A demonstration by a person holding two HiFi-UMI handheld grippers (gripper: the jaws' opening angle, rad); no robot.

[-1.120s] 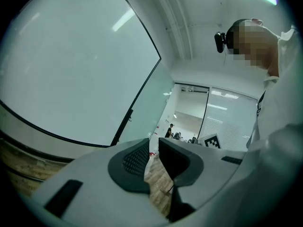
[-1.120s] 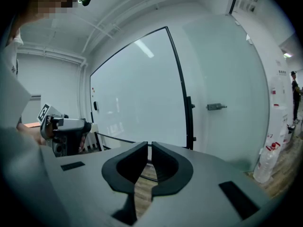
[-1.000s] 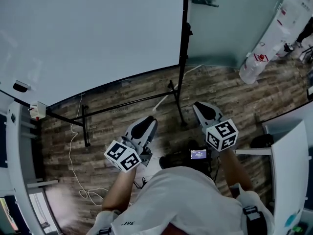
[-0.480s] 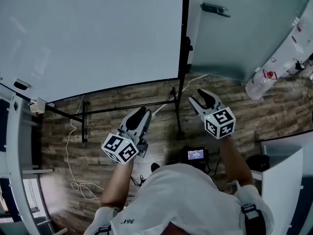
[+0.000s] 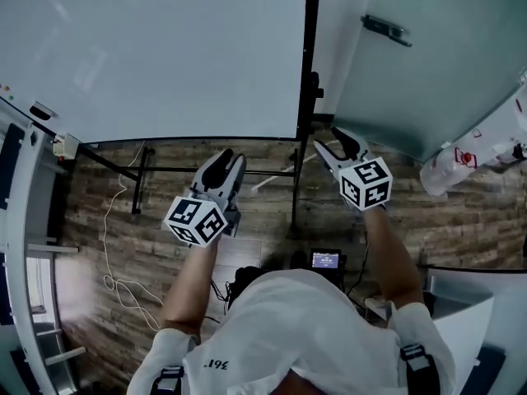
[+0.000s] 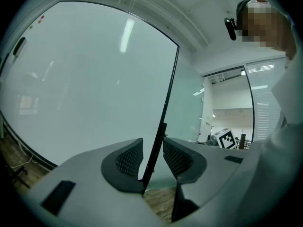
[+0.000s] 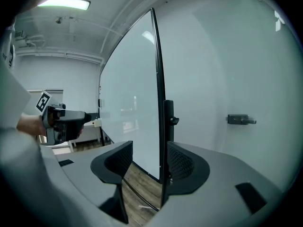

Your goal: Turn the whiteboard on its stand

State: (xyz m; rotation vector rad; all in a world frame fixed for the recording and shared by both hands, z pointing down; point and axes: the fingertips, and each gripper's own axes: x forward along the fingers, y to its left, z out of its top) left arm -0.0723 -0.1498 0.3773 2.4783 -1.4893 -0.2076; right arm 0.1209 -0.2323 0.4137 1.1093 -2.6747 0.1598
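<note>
Large white whiteboard [image 5: 165,48] with thin black frame sits upright on black metal stand [image 5: 310,97]; stand's feet on wood-plank floor [image 5: 90,212], ahead of person. Left gripper [image 5: 228,158] near board's lower edge in head view, not touching; jaws narrowly parted, nothing between pads. Right gripper [image 5: 335,141] just beside stand's right post; jaws opening, fairly wide, pads pressing nothing; board's black edge visible through gap, beyond. Frosted glass wall [image 5: 412,56] at right.
</note>
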